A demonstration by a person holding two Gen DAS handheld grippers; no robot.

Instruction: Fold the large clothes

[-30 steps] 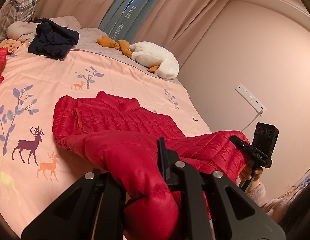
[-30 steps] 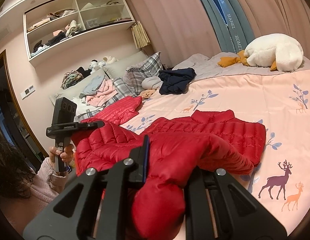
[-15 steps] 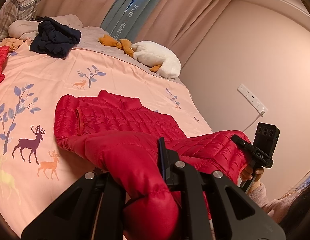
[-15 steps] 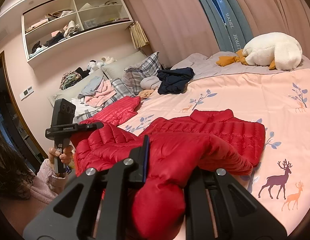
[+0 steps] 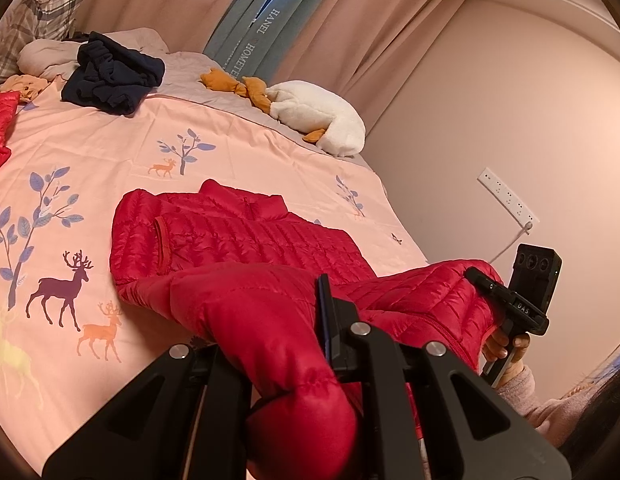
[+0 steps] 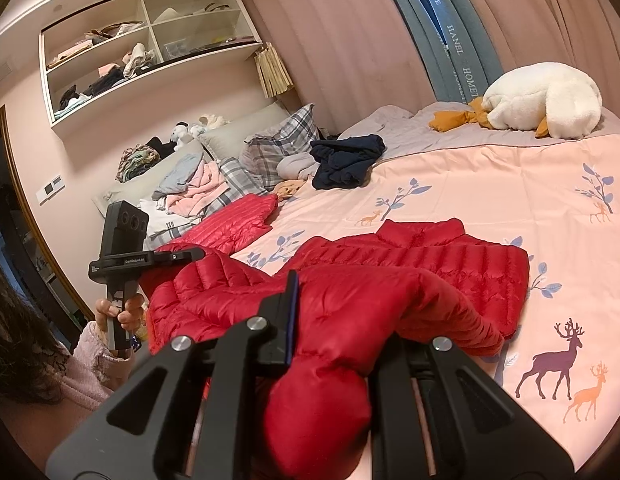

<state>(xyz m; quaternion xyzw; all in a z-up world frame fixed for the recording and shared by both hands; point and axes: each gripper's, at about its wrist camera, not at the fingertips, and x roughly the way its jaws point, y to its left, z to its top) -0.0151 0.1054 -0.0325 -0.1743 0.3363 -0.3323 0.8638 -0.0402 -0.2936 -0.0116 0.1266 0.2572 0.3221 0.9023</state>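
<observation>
A pink bedspread [image 5: 238, 152] printed with deer and leafy branches covers the bed, and a grey sheet [image 6: 421, 136] shows at its far edge below long pink curtains [image 6: 329, 40]. A red puffer jacket [image 5: 246, 240] lies collar-up across the middle of the spread, its upper body flat on the cloth and its lower hem raised off the bed toward the person. The left gripper [image 5: 294, 344] is clenched on one bunched corner of that hem, the padded fabric bulging out between its black fingers. The right gripper [image 6: 329, 344] is clamped the same way on the other corner. A white plush goose [image 6: 545, 100] rests on the grey sheet by the curtains. A dark navy garment [image 5: 114, 72] lies crumpled near a plaid pillow [image 6: 282, 148]. A second red jacket [image 6: 238, 220] sits beside the pillows. A white power strip [image 5: 507, 200] is fixed to the wall
</observation>
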